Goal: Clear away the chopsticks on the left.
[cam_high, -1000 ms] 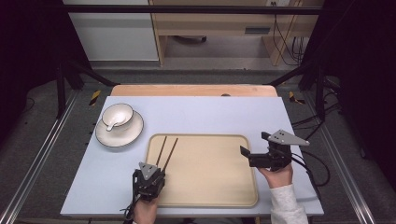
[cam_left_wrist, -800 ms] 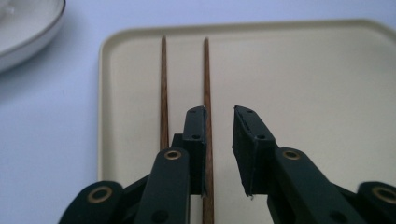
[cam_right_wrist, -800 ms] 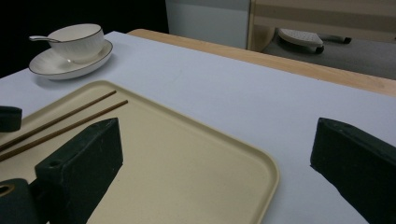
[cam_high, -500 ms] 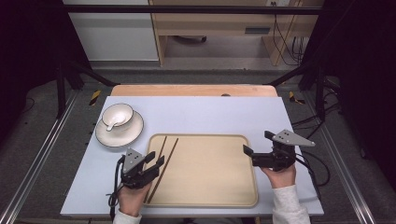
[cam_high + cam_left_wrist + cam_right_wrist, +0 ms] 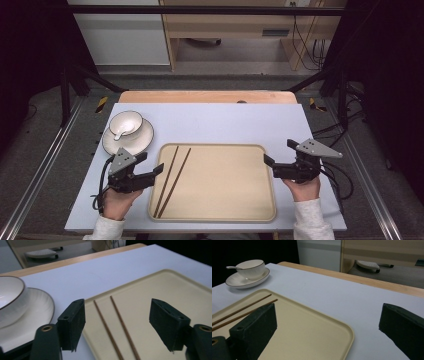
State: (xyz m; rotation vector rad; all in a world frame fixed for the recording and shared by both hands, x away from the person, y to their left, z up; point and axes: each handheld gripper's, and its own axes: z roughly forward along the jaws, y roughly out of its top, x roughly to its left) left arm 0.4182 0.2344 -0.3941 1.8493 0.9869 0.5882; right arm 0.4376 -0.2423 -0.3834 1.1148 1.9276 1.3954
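The bench [image 5: 225, 120] carries a beige tray [image 5: 220, 212], with both grippers empty beside it. The left gripper [image 5: 150, 171], jaws spread, sits at the tray's left rim; the right gripper [image 5: 274, 163], jaws also apart, at its right rim. Two chopsticks [image 5: 172, 180] lie loose along the tray's left side. If the tray is to be lifted, clamp both rims together and keep it level, or the chopsticks will likely roll. A plate [image 5: 131, 145] with a bowl [image 5: 126, 123] stands near the far-left corner.

No legible text, labels, brands, numbers or signs on any surface in high or gripper views.
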